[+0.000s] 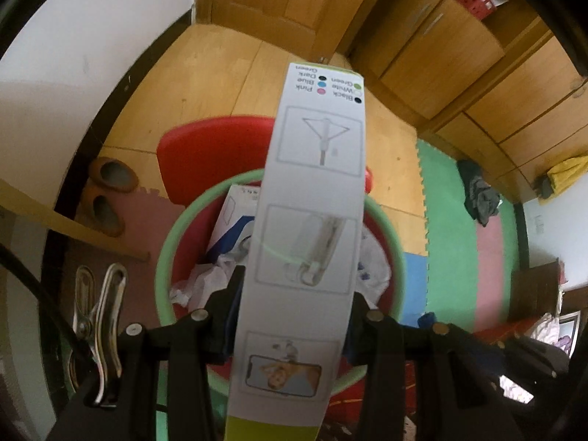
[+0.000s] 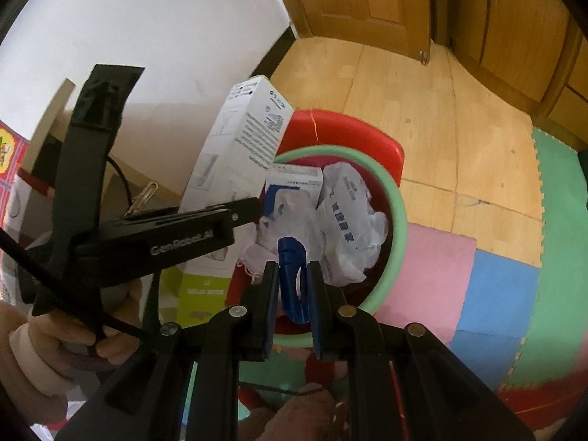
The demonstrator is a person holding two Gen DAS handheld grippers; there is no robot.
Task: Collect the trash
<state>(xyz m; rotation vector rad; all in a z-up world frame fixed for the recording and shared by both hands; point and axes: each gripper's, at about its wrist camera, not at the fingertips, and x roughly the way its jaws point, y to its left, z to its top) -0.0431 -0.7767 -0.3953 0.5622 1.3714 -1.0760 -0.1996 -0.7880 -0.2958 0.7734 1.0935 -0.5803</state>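
Soft daylight fills my room, bright on the white wall (image 2: 147,36) beyond the green-rimmed bin (image 2: 397,220), with no hard shadows. Both fisheye views bow the wooden floor (image 1: 235,73) and darken at their rims. The long white box (image 1: 312,220) is slightly motion-smeared.

Tall box (image 1: 305,228) in left gripper (image 1: 294,294) above bin (image 1: 386,220) w/ crumpled bags (image 2: 349,220); clip (image 2: 292,279) in right gripper (image 2: 294,283).

A white wall (image 2: 154,36) meets a pale wooden floor (image 2: 459,117); wooden cupboards (image 1: 459,58) and a wooden door (image 2: 367,0) stand behind, with green, pink and blue foam mats (image 2: 496,286) covering the near floor
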